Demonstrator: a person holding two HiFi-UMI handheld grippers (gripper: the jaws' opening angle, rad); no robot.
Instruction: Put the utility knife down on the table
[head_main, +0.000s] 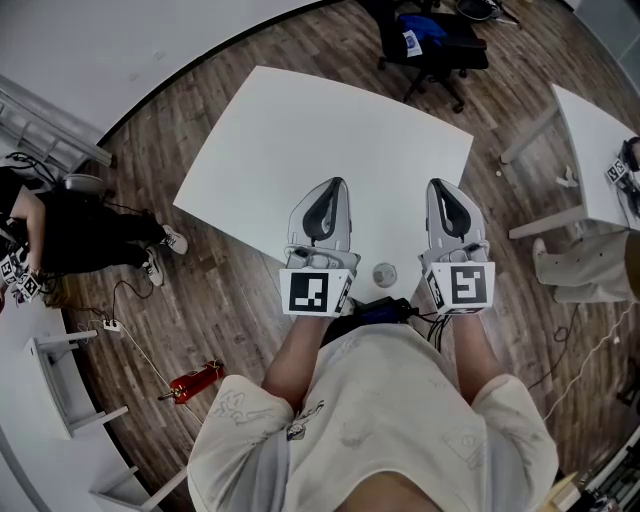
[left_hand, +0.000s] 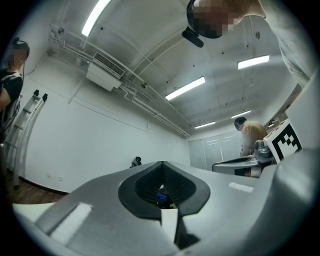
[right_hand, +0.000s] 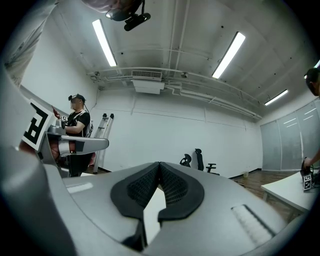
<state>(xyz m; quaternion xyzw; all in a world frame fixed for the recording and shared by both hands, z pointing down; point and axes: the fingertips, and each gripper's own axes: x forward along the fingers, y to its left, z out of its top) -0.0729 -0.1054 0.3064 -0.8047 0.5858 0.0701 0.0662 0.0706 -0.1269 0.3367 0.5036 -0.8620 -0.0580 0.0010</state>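
White table (head_main: 300, 130) on a wood floor. Left gripper (head_main: 337, 184) jaws together, nothing clamped. Right gripper (head_main: 438, 184) near beside it, also closed and empty. Small grey disc (head_main: 384, 273) lies between their rear ends. Utility knife: cannot be made out, so no look noted.

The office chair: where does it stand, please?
In the head view, the office chair stands at top, right of centre, beyond the white table's far edge.

White rectangular table (head_main: 330, 130) on wood-plank floor (head_main: 225, 300)
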